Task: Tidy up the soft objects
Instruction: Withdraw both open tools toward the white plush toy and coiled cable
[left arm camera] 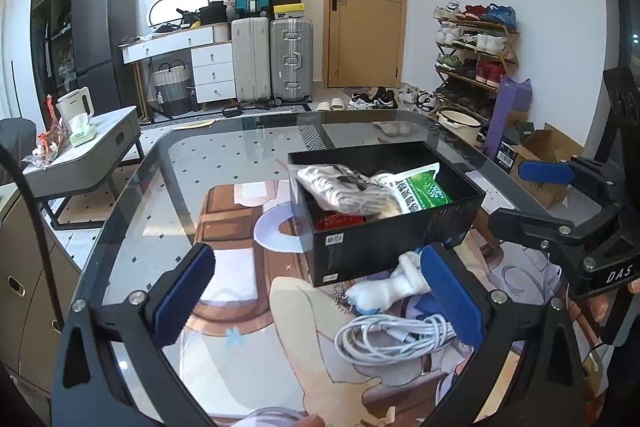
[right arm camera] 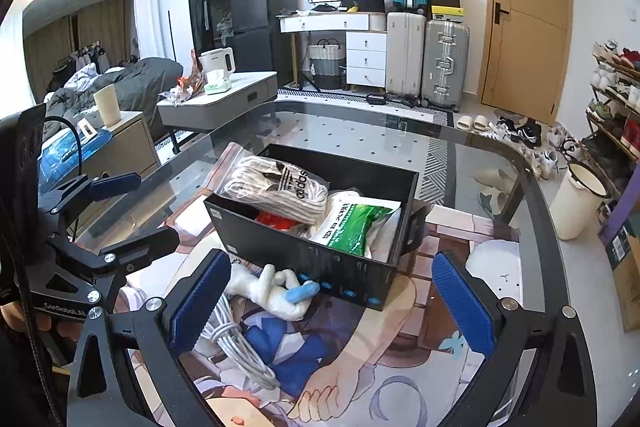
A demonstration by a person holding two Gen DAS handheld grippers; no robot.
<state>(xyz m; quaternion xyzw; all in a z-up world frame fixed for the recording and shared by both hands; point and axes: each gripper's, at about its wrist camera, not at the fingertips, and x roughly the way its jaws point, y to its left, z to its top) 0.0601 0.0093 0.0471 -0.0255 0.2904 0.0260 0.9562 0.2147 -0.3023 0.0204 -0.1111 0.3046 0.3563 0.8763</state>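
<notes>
A black box (left arm camera: 384,239) (right arm camera: 320,263) stands on the glass table. It holds a bag of white socks (left arm camera: 344,189) (right arm camera: 272,187), a green and white packet (left arm camera: 420,189) (right arm camera: 352,223) and something red (right arm camera: 274,219). A white plush toy with a blue part (left arm camera: 394,285) (right arm camera: 276,287) lies on the table against the box's near side. A coiled white cable (left arm camera: 392,337) (right arm camera: 236,343) lies beside the toy. My left gripper (left arm camera: 320,293) is open, its right pad next to the toy. My right gripper (right arm camera: 332,301) is open, the toy near its left pad.
The table (left arm camera: 132,235) (right arm camera: 536,227) carries a printed mat (left arm camera: 248,307) (right arm camera: 360,359). A low grey side table (left arm camera: 100,151) (right arm camera: 224,103) with a kettle stands at the left. Suitcases, drawers, a door and a shoe rack (left arm camera: 476,55) line the far wall.
</notes>
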